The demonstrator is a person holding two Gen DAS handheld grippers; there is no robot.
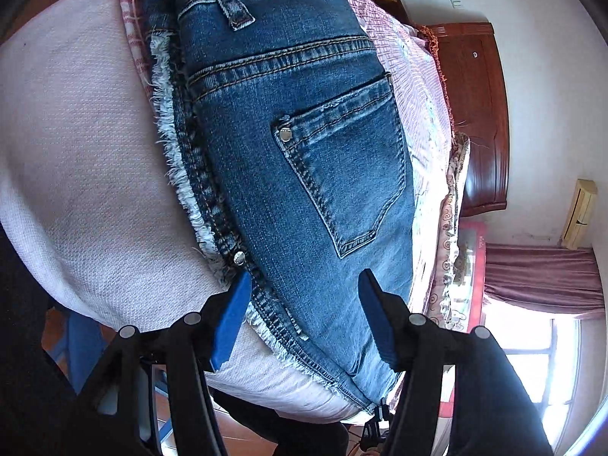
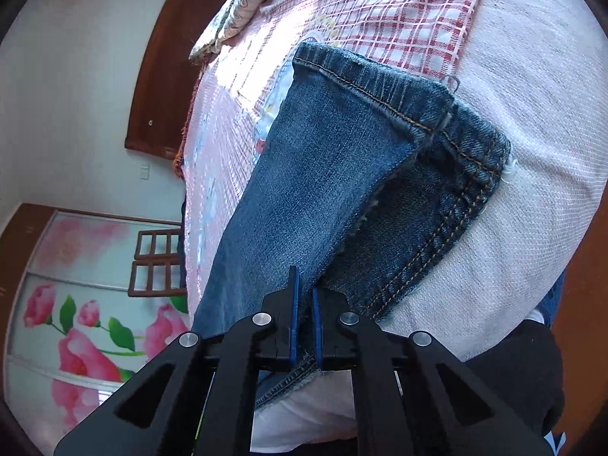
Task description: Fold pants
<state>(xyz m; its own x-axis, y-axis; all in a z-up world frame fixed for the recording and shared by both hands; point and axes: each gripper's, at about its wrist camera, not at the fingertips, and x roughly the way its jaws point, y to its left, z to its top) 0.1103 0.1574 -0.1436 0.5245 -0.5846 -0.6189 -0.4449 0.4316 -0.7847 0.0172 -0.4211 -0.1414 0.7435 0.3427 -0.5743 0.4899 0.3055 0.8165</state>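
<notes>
Blue jeans [image 1: 288, 159] lie on a pale bedspread [image 1: 76, 144], back pocket up, with the waistband running along the frayed left edge. My left gripper [image 1: 304, 288] stands open over the near end of the seat; its blue pads [image 1: 231, 323] straddle the denim without pressing it. In the right wrist view the hem end of the jeans' legs [image 2: 342, 174] lies on the bedspread [image 2: 532, 174]. My right gripper [image 2: 304, 288] is shut on the edge of the upper leg, with denim pinched between its blue pads.
A red-and-white checked blanket [image 2: 399, 7] lies under the far part of the jeans. A dark wooden headboard [image 1: 475, 114] stands behind the bed. A flower-painted wardrobe door [image 2: 83, 304] and a window with a curtain [image 1: 539, 281] are off the bed's side.
</notes>
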